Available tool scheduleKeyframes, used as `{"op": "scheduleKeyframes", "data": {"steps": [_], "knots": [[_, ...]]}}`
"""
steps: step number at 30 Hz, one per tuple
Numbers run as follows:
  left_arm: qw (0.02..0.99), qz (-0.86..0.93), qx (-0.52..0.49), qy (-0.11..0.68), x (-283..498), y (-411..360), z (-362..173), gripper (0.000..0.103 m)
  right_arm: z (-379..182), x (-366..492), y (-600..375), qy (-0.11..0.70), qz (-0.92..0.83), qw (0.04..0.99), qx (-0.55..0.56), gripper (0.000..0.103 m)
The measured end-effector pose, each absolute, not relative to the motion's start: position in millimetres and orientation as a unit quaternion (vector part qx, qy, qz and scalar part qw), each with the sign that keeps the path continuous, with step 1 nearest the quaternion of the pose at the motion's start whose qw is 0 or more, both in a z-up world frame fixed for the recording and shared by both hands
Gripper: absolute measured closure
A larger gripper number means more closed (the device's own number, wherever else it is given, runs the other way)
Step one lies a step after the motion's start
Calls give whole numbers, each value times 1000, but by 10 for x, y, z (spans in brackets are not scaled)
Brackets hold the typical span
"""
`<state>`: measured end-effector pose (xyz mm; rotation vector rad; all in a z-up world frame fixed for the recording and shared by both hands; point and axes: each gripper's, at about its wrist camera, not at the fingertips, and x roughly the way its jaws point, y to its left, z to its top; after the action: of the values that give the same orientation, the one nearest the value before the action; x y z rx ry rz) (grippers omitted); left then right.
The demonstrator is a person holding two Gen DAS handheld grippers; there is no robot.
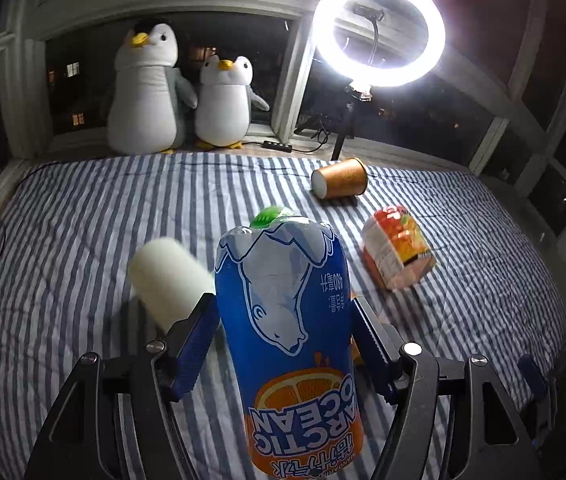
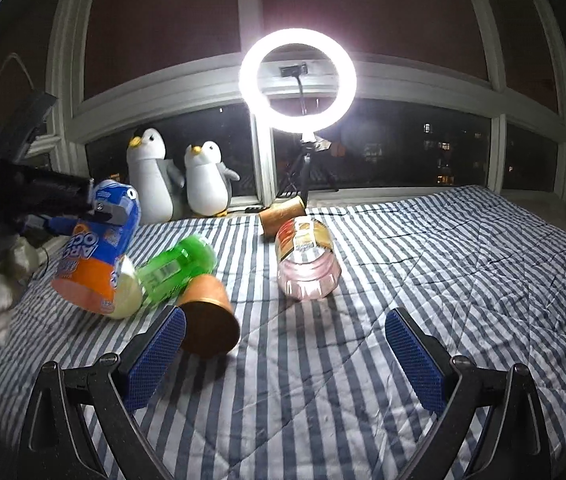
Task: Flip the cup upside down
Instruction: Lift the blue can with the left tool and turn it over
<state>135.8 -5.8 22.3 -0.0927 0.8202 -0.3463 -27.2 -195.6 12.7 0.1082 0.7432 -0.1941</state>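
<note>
Now | copper cup (image 2: 209, 316) touching right gripper (image 2: 283, 344) left finger | jaws wide

Left gripper (image 1: 285, 312) fingers clamp a blue-and-orange "Arctic Ocean" plastic bottle (image 1: 287, 320), label upside down. Brown paper cup (image 1: 339, 179) lies on its side far right on the striped bed (image 1: 83, 220). Cream cylinder (image 1: 167, 280) near left.
</note>
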Motion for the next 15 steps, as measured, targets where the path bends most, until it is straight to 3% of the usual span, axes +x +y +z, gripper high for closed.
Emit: {"op": "scheduleKeyframes", "data": {"steps": [15], "knots": [[918, -175, -51, 353, 992, -44, -157, 32, 12, -426, -1774, 406, -75, 909, 56, 4]]}}
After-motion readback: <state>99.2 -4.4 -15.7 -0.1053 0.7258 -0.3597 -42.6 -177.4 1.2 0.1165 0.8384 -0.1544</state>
